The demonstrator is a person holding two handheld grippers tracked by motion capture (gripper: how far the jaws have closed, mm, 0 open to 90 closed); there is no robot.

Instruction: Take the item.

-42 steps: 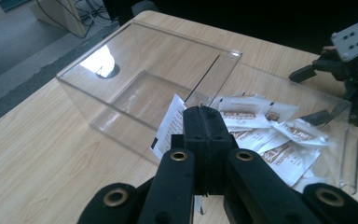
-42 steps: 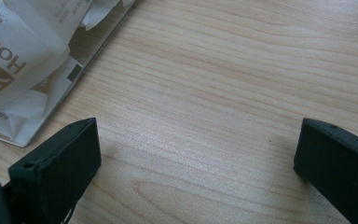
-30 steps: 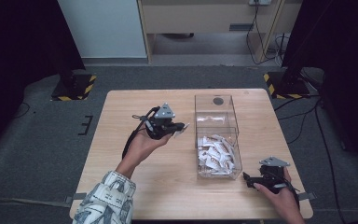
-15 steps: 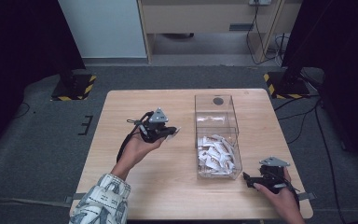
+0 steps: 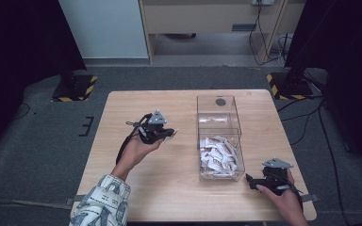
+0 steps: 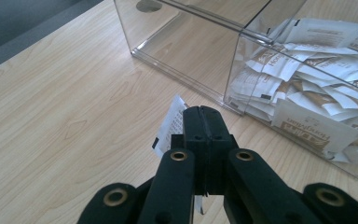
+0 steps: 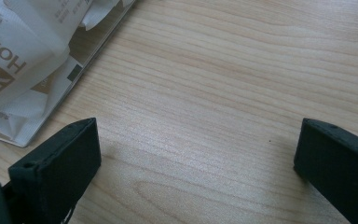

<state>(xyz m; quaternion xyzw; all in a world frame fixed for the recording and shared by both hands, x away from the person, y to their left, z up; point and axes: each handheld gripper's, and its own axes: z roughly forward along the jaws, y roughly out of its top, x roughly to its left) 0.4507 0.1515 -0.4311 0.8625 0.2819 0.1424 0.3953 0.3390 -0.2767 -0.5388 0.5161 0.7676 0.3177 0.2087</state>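
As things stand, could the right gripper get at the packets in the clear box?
Probably yes: the right gripper sits open beside the clear box, whose top looks open, with bare table between. The packets fill the near compartment.

High camera looks down over the bench [image 5: 169, 188]; both tongs' cameras skim it closely, sharing the clear box [image 6: 205, 51].

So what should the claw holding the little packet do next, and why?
Probably lower it a bit more and let go. The left claw is shut on one packet above bare table, beside the clear box of packets, so it seems to be taking packets out.
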